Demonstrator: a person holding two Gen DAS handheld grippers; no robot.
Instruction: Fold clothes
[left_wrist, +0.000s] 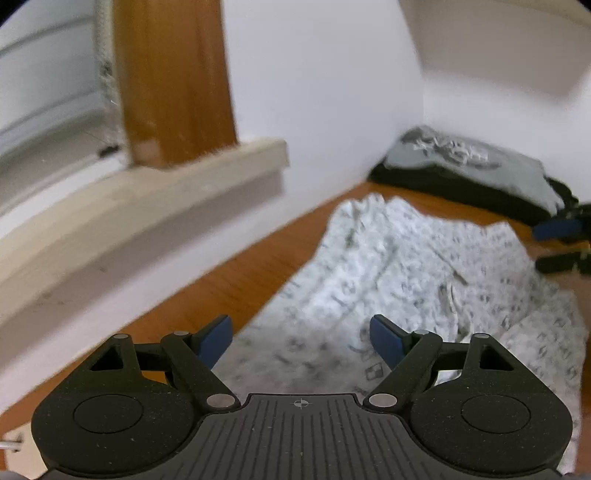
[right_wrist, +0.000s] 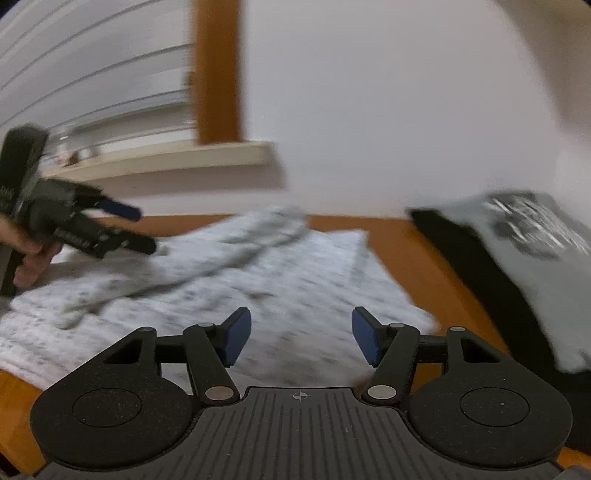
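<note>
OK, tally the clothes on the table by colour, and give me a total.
White with a dark print: 1, the garment spread out on the wooden table.
Grey with a printed graphic: 1, the folded shirt on top of the pile by the wall.
Black: 1, at least, the folded layer under it.
Total: 3

- The left hand-held gripper (left_wrist: 301, 341) is matte black, with blue pads (left_wrist: 386, 341), silver pivot pins and a ribbed grey base bearing a crosshair mark.
- The right hand-held gripper (right_wrist: 301, 338) looks identical.
</note>
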